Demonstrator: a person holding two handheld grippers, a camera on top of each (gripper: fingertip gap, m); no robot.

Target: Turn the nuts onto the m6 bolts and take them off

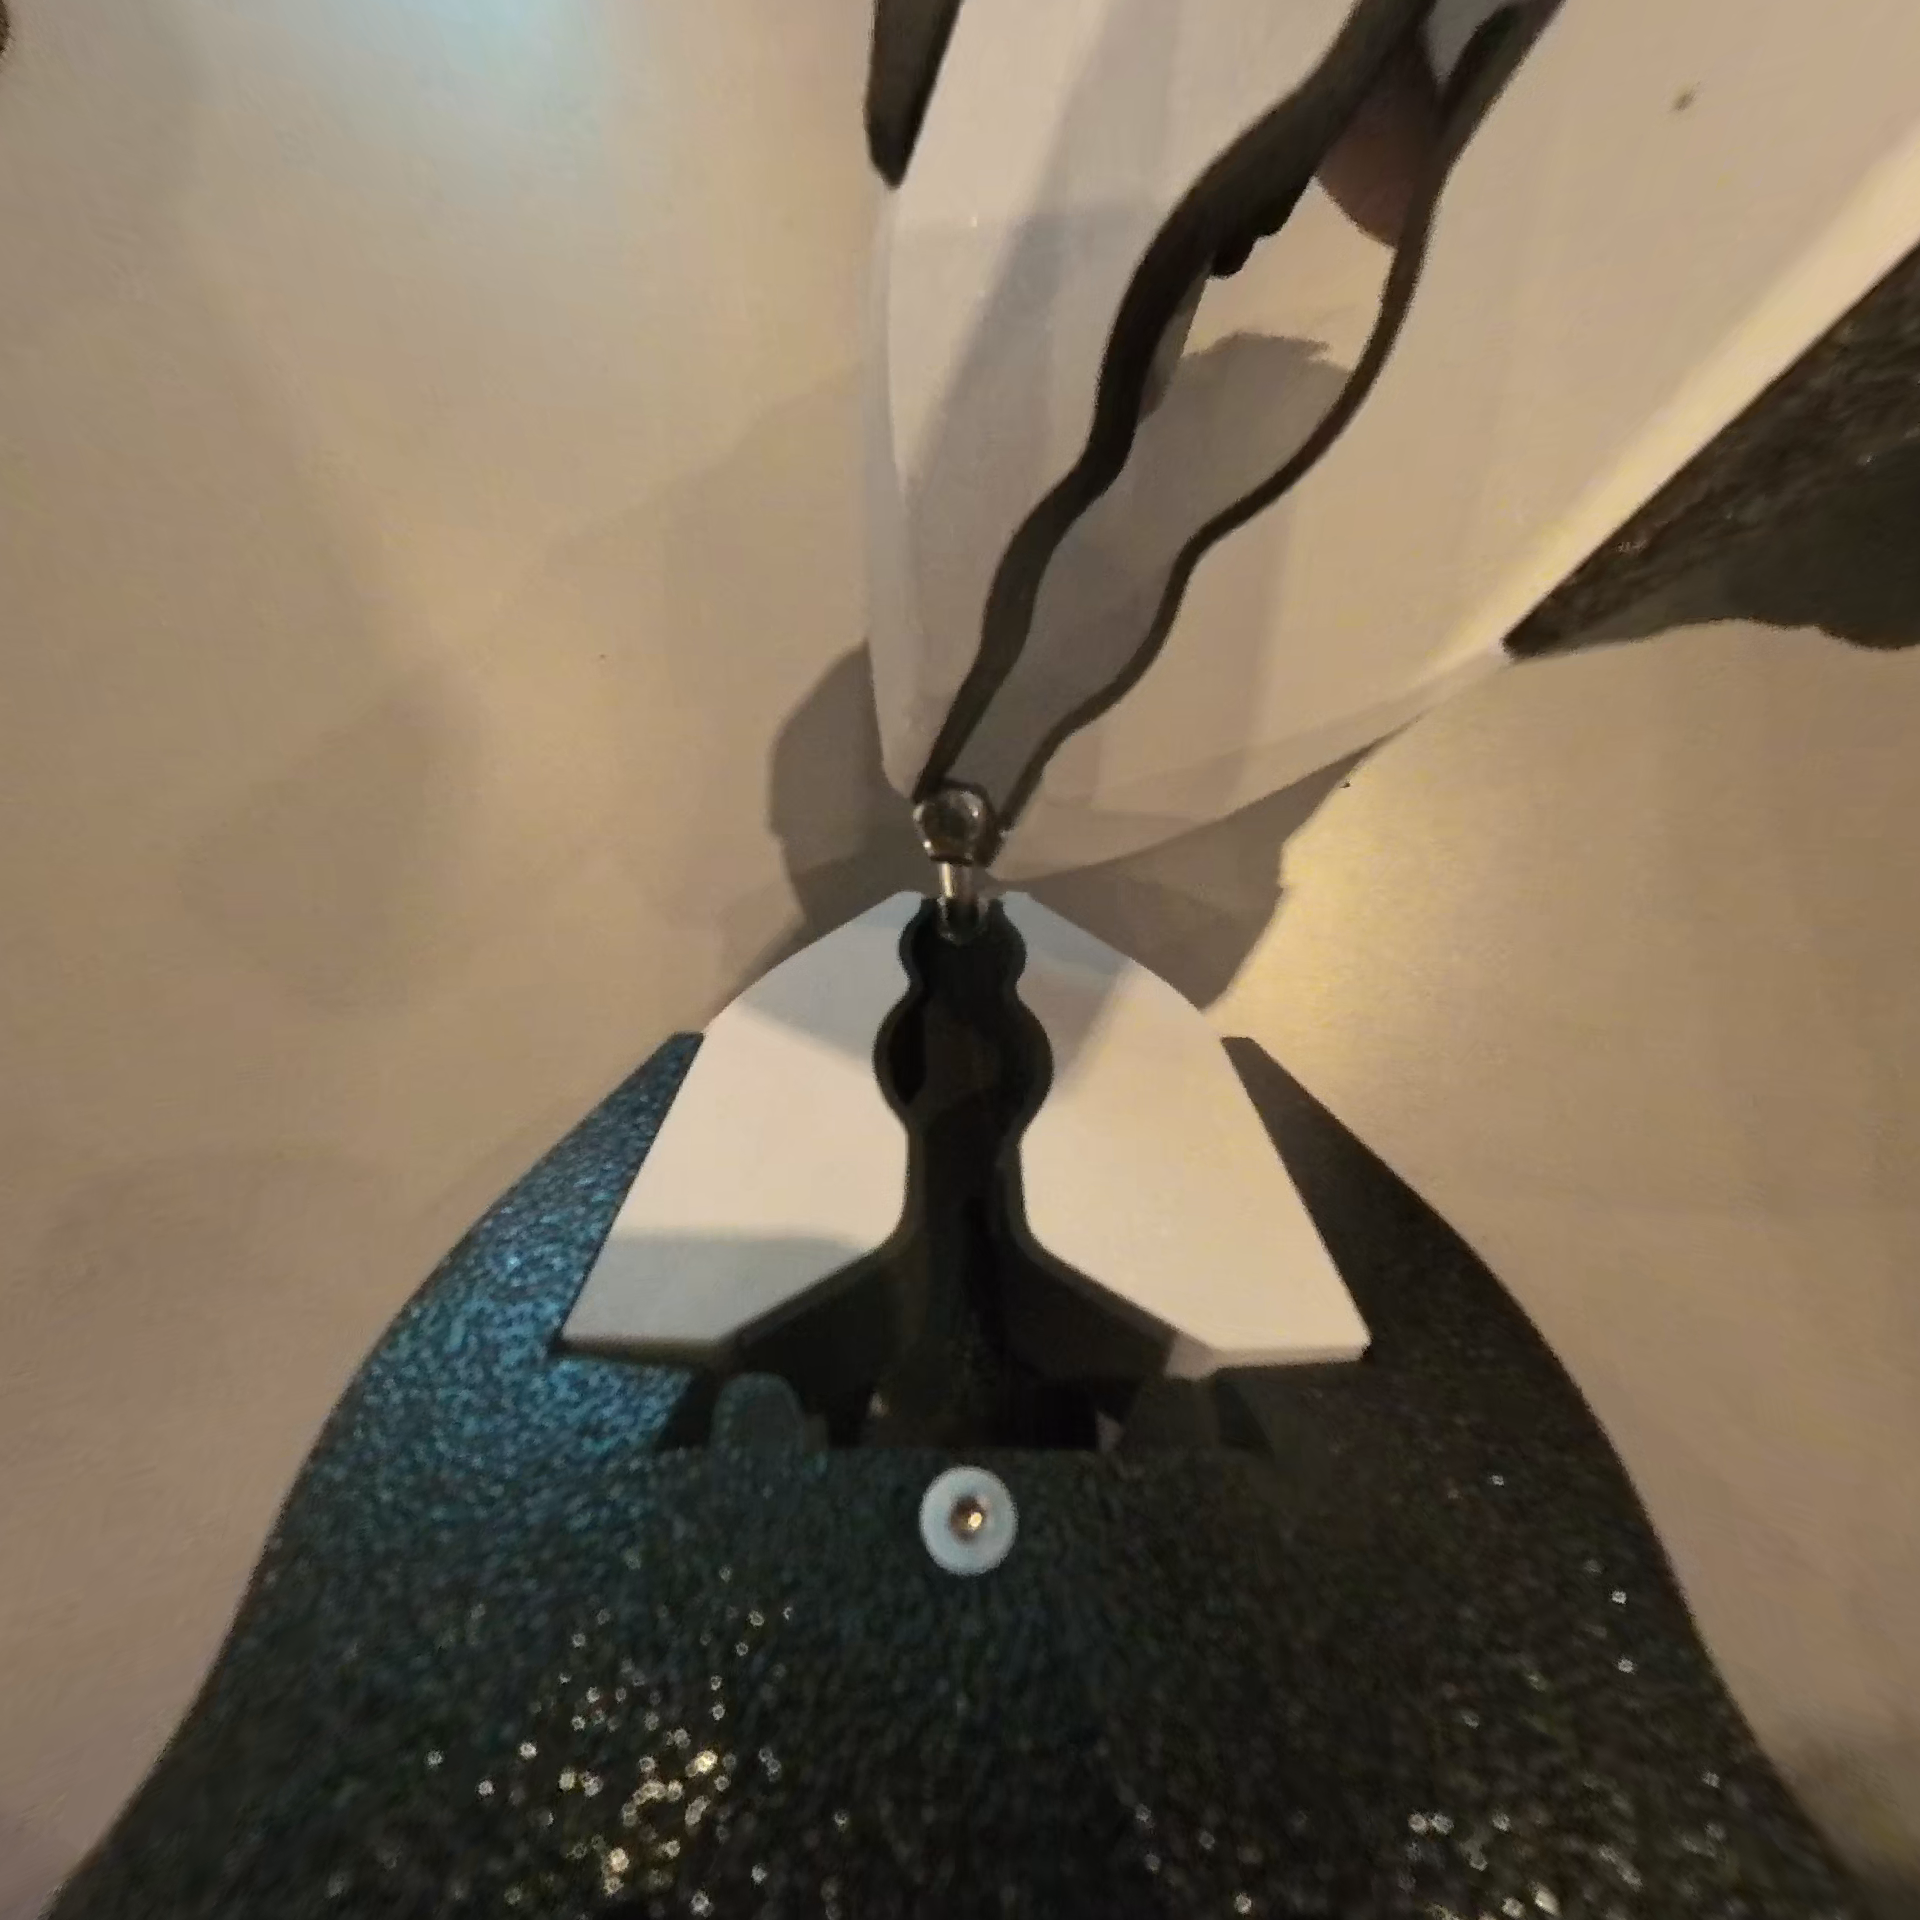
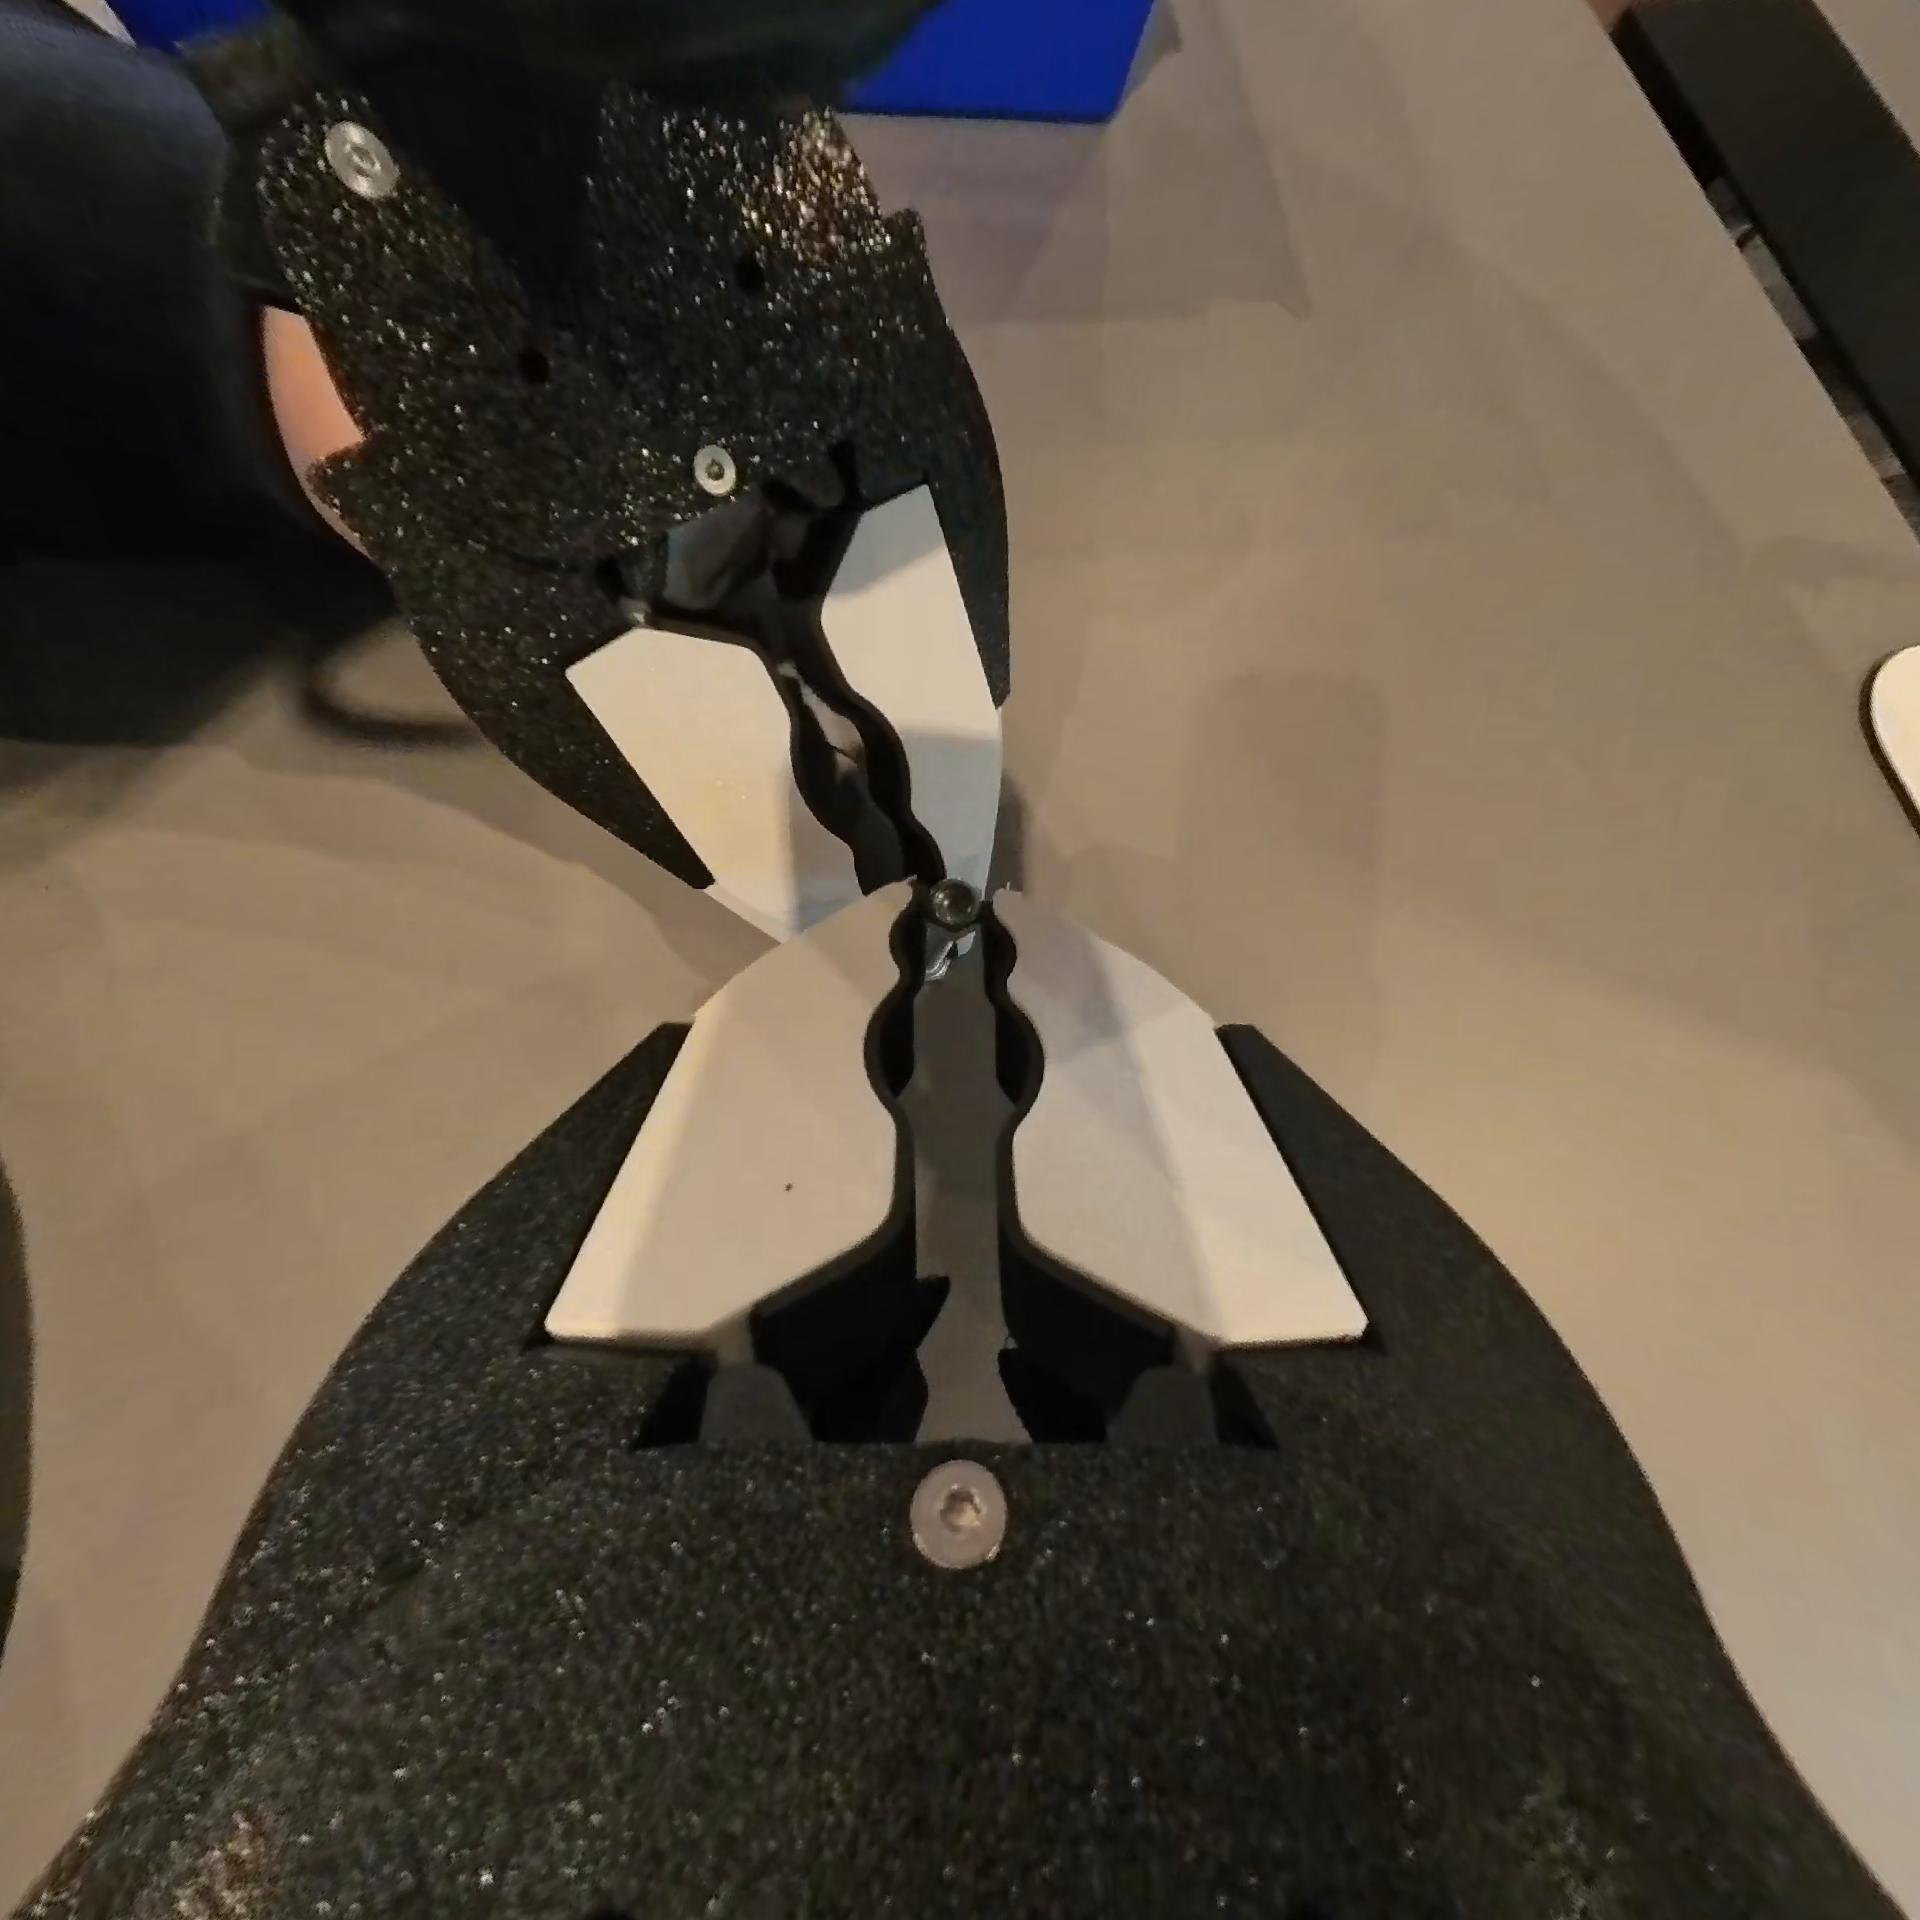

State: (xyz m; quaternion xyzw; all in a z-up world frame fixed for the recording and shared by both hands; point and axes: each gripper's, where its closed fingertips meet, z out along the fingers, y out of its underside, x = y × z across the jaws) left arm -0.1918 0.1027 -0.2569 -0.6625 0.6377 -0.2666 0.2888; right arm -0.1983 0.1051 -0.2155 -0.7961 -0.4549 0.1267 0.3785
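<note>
Both grippers meet tip to tip above the grey table (image 2: 1455,582), so this looks like the threading part. The left gripper (image 1: 961,920) has its fingers pinched on the threaded end of the small bolt (image 1: 956,868). The right gripper (image 2: 951,914) is pinched on the other end, where a round socket head (image 2: 952,900) shows between its tips. I can't make out the nut separately; it's too small and mostly hidden by the white fingers (image 2: 769,1122).

My guess at doing this step well: keep both tools in one straight line along the bolt's axis, since any tilt probably cross-threads it. Hold one side dead still and roll the other wrist in short turns. With so little metal in each pinch, loosen only briefly when regripping, or the bolt could drop to the table.
</note>
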